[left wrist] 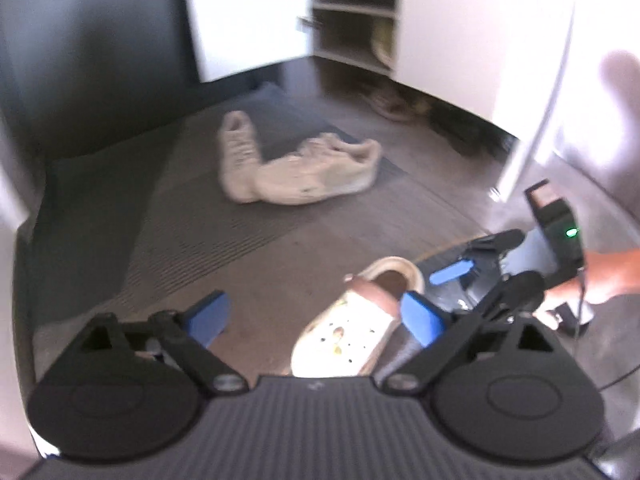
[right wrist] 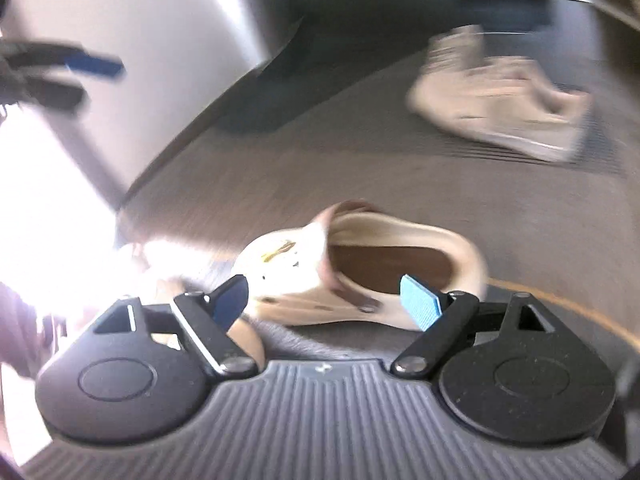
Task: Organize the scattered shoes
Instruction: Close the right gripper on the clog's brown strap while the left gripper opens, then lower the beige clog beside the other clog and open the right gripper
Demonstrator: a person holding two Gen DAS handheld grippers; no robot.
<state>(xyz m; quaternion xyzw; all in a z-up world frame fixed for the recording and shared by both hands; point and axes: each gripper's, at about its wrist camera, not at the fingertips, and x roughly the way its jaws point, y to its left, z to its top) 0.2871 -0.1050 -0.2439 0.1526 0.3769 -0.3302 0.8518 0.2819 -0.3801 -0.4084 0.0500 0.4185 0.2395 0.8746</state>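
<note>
Blue pads of the left hand-held gripper stand wide apart, empty, above the cream clog on the floor mat. From the right view, the right hand-held gripper is also apart, straddling the clog; better to close gently on its side walls. Two beige sneakers wait further away.

Sneakers motion-blurred; shelf contents too blurred to identify
</note>
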